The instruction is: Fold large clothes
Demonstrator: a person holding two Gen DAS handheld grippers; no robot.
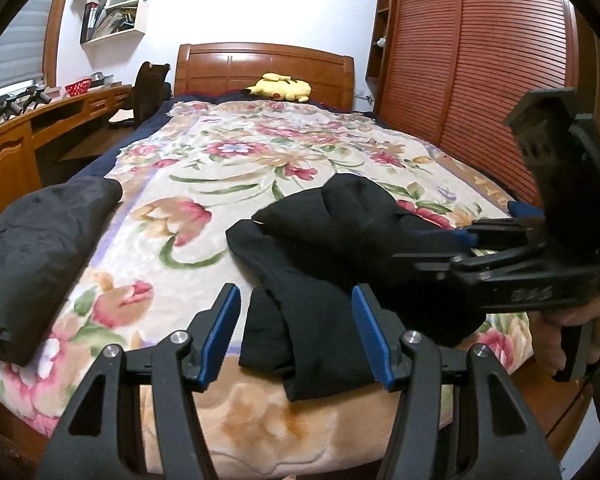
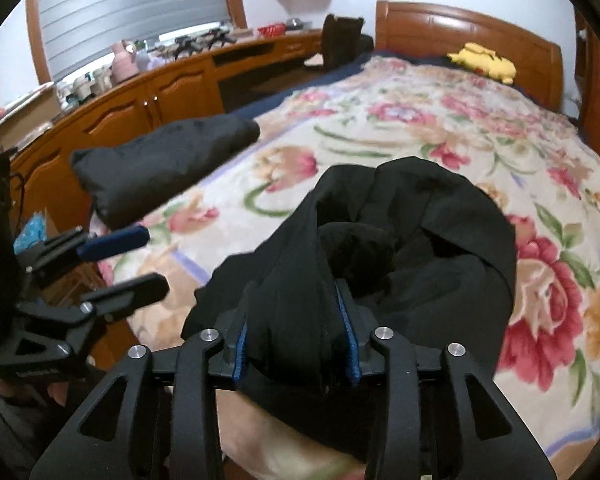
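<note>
While the right gripper [image 2: 296, 344] clasps black clothing [image 2: 400, 248] on the floral bed [image 1: 188, 168], the left gripper [image 1: 296, 336] gapes.

White walls, a wooden headboard [image 1: 265, 69], a slatted wardrobe [image 1: 476, 60] and a blind-covered window [image 2: 136, 8].

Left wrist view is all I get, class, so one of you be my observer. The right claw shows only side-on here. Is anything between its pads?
Observer: Yes. The right wrist view shows a bunched fold of the black garment filling the right claw and touching both pads.
Operator: What lies beyond the folded dark garment at the bed's edge?
Observer: A pink vase stands on the wooden counter, below the window blind.
</note>
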